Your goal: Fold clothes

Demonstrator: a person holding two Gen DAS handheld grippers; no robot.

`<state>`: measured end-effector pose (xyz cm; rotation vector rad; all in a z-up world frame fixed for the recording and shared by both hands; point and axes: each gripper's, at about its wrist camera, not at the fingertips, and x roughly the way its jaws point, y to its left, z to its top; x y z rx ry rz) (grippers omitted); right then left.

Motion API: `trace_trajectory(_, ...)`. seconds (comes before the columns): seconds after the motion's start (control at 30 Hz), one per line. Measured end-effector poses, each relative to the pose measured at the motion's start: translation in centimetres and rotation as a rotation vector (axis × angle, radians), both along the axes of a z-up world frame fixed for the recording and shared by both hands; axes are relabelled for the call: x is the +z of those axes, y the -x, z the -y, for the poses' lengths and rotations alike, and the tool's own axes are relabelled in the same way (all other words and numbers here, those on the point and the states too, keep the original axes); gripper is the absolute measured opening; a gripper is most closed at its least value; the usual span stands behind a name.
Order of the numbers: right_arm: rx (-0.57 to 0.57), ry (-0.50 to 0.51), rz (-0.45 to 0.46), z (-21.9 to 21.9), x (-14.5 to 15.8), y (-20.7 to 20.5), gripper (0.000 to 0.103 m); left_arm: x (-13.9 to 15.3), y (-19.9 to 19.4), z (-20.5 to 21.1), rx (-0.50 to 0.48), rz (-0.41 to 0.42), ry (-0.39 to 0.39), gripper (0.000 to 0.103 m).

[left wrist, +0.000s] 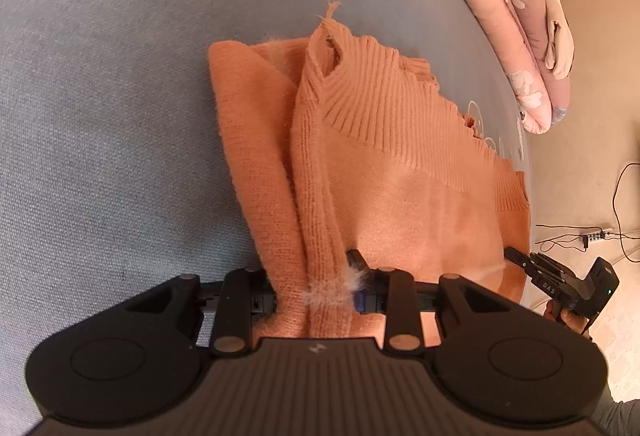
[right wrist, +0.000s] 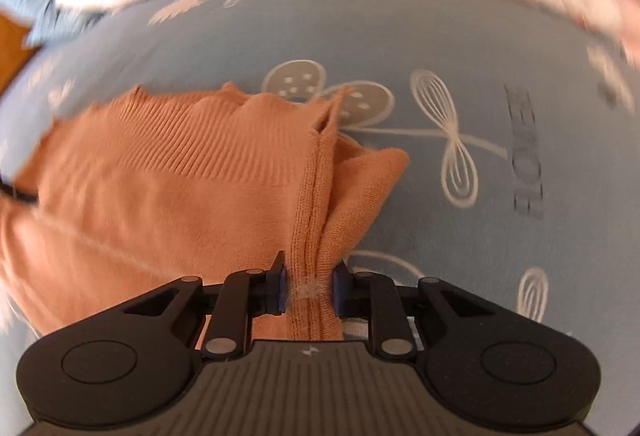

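A: Starting at the left, what does the left gripper [left wrist: 316, 294] have?

B: Its fingers [left wrist: 362, 302] are clamped on a bunched ribbed edge of the orange sweater [left wrist: 400, 156], which runs between them and away ahead of the tips. The rest of the garment spreads in front of the fingers and off to their right, lying on the blue bedsheet [left wrist: 100, 96].

A: And further right?

B: The right gripper [right wrist: 310, 290] shows at the far right of the left view, held in a person's hand [left wrist: 568, 316] near the sweater's edge. In its own view (a blurred one) its fingers [right wrist: 278, 292] are also pressed on a fold of the same knit, a narrow seam strip standing between the pads. The body of the sweater lies to their left, a loose flap just to their right.

A: Which step would that be?

B: Judging by two grips on two edges, this looks like the start of a fold: both sides taken up, nothing yet laid over. The next move probably calls for lifting both edges evenly and carrying them across the body, keeping the knit taut enough not to sag.

A: Any containers?

B: None in sight, no basket or bin. Beyond the fingertips there is only a pink floral quilt [left wrist: 500, 8] rolled along the bed's far edge.
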<state>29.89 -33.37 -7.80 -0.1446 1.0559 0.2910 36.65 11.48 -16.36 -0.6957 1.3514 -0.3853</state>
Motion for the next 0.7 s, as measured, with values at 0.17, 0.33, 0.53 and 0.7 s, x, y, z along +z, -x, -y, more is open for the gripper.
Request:
trace_trajectory(0.17, 0.188, 0.246, 0.089, -3.4, -1.4, 1.5, 0.025, 0.0, 0.7, -0.9, 0.000, 0.001, -0.001, 0.032)
trace_trajectory(0.33, -0.001, -0.023, 0.037, 1.7, -2.0, 0.4, 0.047, -0.1, 1.4, -1.9, 0.002, 0.002, 0.008, 0.032)
trace_trajectory(0.53, -0.212, -0.468, -0.085, 8.1, -4.5, 0.1, 0.061, -0.4, 2.0, -2.6, 0.019, 0.005, 0.025, 0.032)
trace_trajectory(0.7, -0.116, -0.607, -0.126, 7.0, -5.5, -0.4, 0.082, -0.8, 2.3, -3.1, 0.037, 0.002, 0.046, 0.032)
